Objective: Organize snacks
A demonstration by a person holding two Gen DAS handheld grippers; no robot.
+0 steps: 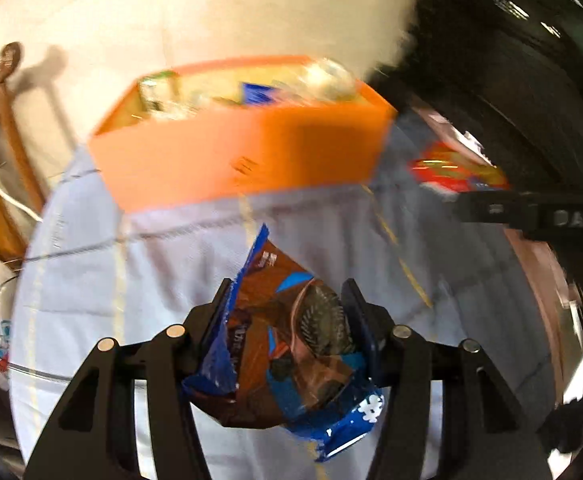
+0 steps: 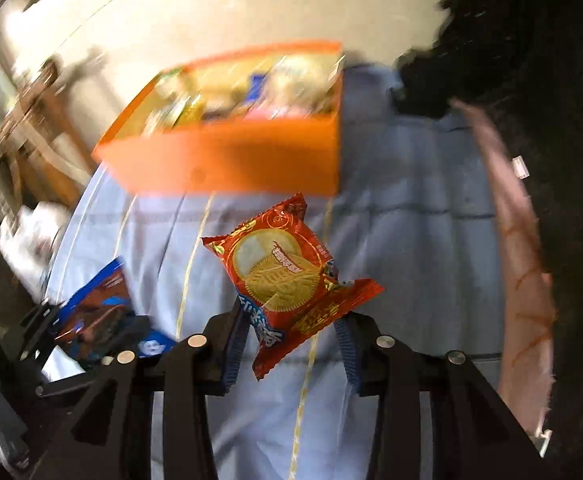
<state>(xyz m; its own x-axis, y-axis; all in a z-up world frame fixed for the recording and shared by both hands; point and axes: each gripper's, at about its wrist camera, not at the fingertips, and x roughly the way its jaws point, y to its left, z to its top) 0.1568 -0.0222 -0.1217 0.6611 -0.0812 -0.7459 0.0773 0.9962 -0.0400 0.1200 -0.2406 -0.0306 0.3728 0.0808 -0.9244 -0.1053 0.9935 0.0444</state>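
Both tongs are loaded. The left gripper [image 1: 287,304] is closed down on a blue pack [image 1: 287,336] of chocolate cookies, jaws pinching its crumpled middle, one tail poking up and the other hanging below. The right gripper [image 2: 291,320] is narrowed onto a red pack [image 2: 283,276], biting its lower part, so most of the pack stands out beyond the fingertips, tilted. From the right wrist the left gripper [image 2: 51,328] shows low on the left with its blue pack [image 2: 99,304].

Ahead sits the orange box [image 1: 251,152], at the far edge of the blue cloth [image 1: 91,280], already holding several wrapped snacks, too blurred to name. Both packs hang above the cloth, short of the box [image 2: 227,160].

These look light, soft and crinkly, with slick film and brittle biscuits inside, I'd judge. A hard squeeze across the middle could crack them; the sealed end seam is the safer hold. The red pack, held low, may swing or slip.
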